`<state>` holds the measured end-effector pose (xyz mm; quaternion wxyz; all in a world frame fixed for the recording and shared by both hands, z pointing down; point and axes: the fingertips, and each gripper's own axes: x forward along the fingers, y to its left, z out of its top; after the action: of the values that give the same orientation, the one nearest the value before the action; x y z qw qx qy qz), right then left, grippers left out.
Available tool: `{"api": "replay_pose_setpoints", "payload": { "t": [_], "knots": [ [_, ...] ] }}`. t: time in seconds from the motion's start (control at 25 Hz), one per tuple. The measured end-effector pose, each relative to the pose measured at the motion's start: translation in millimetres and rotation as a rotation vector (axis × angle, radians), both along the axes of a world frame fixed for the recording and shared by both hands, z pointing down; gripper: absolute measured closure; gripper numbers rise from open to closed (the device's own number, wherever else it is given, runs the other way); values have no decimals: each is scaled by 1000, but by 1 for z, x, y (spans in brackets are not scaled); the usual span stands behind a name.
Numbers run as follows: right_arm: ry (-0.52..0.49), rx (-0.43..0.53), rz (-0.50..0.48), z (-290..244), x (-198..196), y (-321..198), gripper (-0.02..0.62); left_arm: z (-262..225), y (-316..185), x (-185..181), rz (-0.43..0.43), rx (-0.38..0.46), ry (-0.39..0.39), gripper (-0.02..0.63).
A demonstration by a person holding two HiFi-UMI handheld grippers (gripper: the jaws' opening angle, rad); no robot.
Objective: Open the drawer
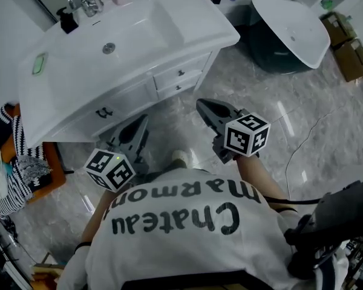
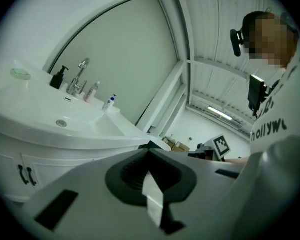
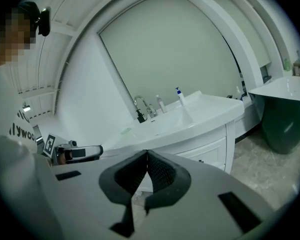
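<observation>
Over on the left, the left gripper (image 1: 138,124) hangs low in front of the white vanity (image 1: 212,29), pointing at the cabinet door; its fingers (image 2: 135,171) are pressed together at the tips and hold nothing. Just right of it, under the counter edge, sits the target: the upper drawer (image 1: 190,68) with a small dark knob (image 1: 181,72), and a lower drawer (image 1: 187,83) beneath it, both fully shut. The right gripper (image 1: 201,104) is the nearer one, aimed at those fronts but clearly apart from them, its fingers (image 3: 162,171) closed tight on nothing at all. My call: the right one should part its fingers before it arrives, line up square on the knob, pinch behind its head, then pull straight out along the drawer's travel. Come in skewed and I'd expect that tiny knob to slip.
</observation>
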<state>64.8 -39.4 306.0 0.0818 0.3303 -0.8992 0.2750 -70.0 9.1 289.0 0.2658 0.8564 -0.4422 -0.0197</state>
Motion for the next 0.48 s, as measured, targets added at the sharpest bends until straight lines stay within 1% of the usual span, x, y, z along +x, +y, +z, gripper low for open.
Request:
{"api": "replay_pose_setpoints", "payload": {
  "t": [0.2, 0.32, 0.48],
  "knots": [
    [56, -5, -32, 12, 5, -24, 588, 9, -13, 10, -19, -31, -41, 598],
    [28, -28, -37, 23, 2, -32, 588, 18, -16, 19, -19, -57, -51, 598],
    [3, -62, -19, 37, 1, -45, 588, 27, -17, 35, 23, -58, -91, 598]
  ]
}}
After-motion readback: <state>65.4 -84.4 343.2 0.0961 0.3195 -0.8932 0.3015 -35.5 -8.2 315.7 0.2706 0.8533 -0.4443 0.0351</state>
